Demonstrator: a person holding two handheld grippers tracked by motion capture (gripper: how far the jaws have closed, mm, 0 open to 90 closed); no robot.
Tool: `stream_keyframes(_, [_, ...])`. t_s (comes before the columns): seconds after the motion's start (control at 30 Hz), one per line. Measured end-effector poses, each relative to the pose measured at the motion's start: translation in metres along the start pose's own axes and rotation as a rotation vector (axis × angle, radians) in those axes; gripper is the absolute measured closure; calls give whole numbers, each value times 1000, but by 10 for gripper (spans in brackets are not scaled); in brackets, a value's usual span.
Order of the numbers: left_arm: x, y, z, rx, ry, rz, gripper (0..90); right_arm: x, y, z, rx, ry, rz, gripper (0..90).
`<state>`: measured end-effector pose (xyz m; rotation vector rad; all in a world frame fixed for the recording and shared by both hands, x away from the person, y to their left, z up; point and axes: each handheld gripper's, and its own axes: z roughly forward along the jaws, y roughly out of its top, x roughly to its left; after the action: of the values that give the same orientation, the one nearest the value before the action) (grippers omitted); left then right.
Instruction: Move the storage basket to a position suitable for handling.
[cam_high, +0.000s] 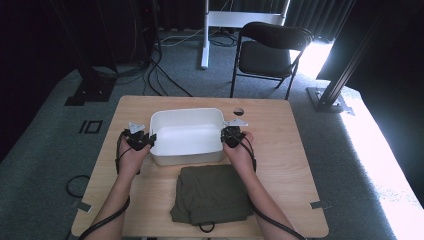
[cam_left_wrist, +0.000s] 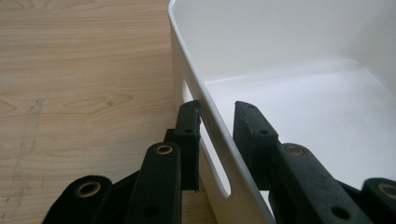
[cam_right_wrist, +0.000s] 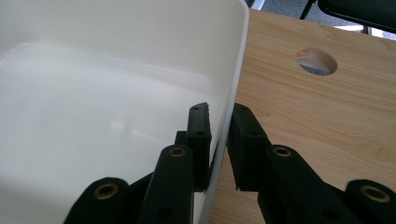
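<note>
The white rectangular plastic tub (cam_high: 187, 136) sits on the light wooden worktop (cam_high: 290, 150), just beyond a folded dark olive cloth (cam_high: 210, 194). The left gripper (cam_high: 148, 139) has its fingers (cam_left_wrist: 189, 135) clamped on the tub's left wall; the right gripper (cam_high: 225, 136) has its fingers (cam_right_wrist: 200, 135) clamped on the tub's right wall.

Bin (cam_high: 187, 136) sits on the bench (cam_high: 295, 150), about centred left to right and toward the far half; folded garment (cam_high: 211, 194) lies on the bench just in front of it, at the near edge. Left hand-held gripper (cam_high: 148, 140) straddles the bin's left wall, one jaw inside and one outside beside the handle slot (cam_left_wrist: 205, 154); right hand-held gripper (cam_high: 225, 136) straddles the right wall likewise. Cable hole (cam_high: 238, 111) lies in the bench behind the bin's right corner; folding chair (cam_high: 267, 50) stands on the floor beyond the bench.
</note>
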<state>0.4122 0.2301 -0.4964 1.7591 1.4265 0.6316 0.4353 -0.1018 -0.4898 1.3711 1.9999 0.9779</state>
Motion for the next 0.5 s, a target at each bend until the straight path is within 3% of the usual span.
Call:
stream_keyframes(0.33, [-16, 7, 12, 2, -12, 19, 737, -17, -2, -3, 3, -30, 14, 802])
stream_keyframes(0.5, [-24, 10, 18, -2, -25, 25, 736, -29, -4, -4, 0, -23, 39, 800])
